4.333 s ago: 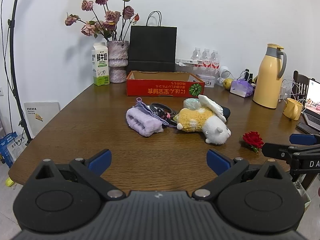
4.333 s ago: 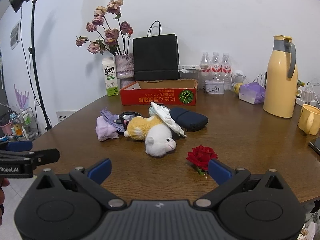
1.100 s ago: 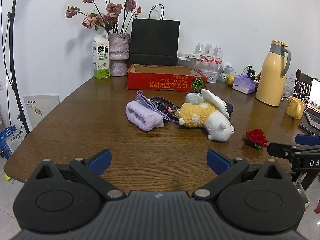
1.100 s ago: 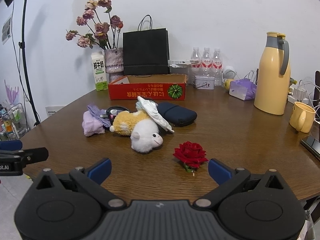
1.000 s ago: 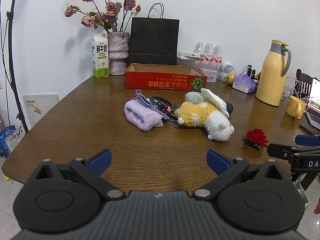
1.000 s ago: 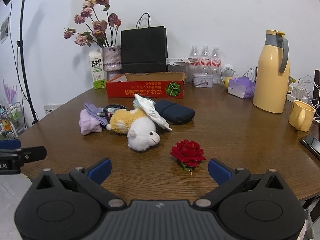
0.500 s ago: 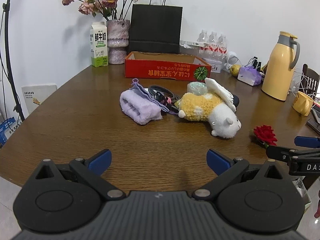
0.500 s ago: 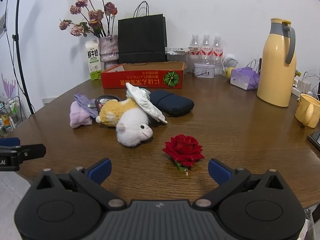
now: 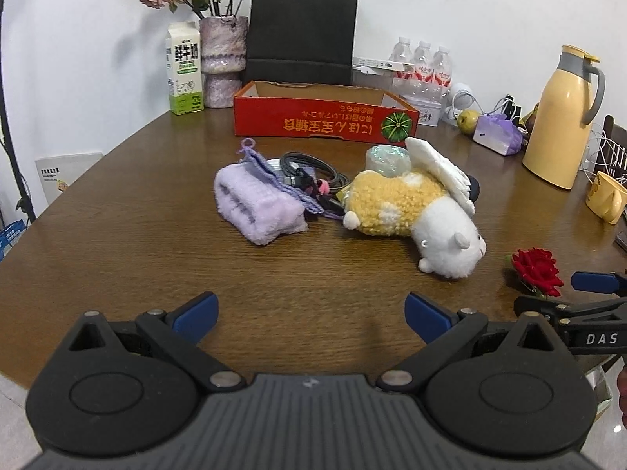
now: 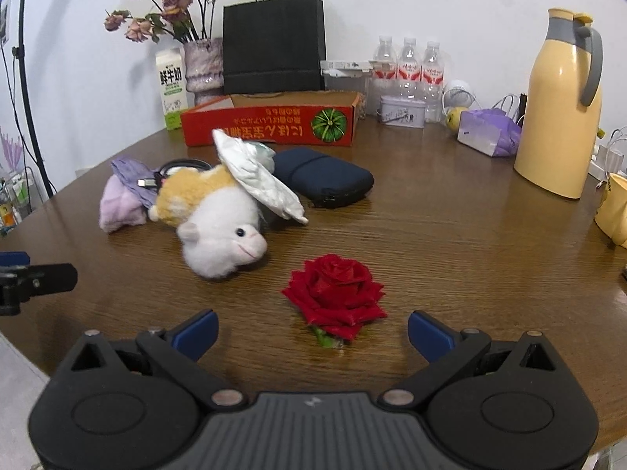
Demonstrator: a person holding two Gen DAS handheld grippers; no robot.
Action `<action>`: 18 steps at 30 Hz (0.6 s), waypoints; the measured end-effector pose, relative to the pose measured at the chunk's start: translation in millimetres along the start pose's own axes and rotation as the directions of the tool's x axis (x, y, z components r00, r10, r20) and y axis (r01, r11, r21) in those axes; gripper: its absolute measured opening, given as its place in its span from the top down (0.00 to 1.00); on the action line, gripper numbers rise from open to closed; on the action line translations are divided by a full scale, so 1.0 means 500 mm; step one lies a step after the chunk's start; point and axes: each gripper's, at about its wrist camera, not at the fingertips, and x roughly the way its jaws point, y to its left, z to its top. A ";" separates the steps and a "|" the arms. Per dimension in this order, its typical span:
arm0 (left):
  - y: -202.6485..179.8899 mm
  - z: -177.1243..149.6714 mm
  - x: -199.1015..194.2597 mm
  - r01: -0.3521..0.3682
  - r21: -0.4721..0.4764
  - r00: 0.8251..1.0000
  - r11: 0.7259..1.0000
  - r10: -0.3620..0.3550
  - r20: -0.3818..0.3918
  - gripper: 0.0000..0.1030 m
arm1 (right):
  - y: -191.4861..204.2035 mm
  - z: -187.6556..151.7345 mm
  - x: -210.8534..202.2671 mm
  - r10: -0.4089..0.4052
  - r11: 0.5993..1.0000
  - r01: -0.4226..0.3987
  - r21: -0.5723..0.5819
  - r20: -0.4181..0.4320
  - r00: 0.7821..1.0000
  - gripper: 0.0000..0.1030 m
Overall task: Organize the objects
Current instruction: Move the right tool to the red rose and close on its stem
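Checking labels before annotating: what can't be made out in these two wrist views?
- Red box interior: both views, front wall hides it.
- Dark pouch: left wrist view, plush toy covers nearly all of it.
- Cables between purple cloth and toy: tangled, ends hidden.
- Yellow mug: cut by right edge.

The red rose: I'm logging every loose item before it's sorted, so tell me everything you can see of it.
The red rose is a single open bloom with layered, fabric-looking petals and a short green stem stub toward the camera. It lies on its side on the wooden table, apart from the plush sheep. The right gripper is open, its fingers flanking the rose without touching it.
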 end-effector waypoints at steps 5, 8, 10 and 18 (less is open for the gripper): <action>-0.019 0.012 0.025 0.009 0.009 1.000 1.000 -0.009 -0.010 0.00 | -0.012 0.002 0.029 0.009 0.999 -0.010 -0.042 -0.032 0.999 0.00; -0.031 0.019 0.039 0.010 0.012 1.000 1.000 -0.010 -0.021 0.00 | -0.017 0.001 0.041 0.029 0.998 -0.031 -0.057 -0.040 0.999 0.00; -0.040 0.022 0.049 0.011 0.017 1.000 1.000 -0.011 -0.029 0.00 | -0.020 0.004 0.045 0.042 0.997 -0.045 -0.067 -0.041 0.998 0.00; -0.072 0.040 0.072 0.010 0.038 0.999 0.999 -0.008 -0.039 0.00 | -0.044 0.009 0.056 0.092 0.991 -0.094 -0.094 -0.024 0.995 0.00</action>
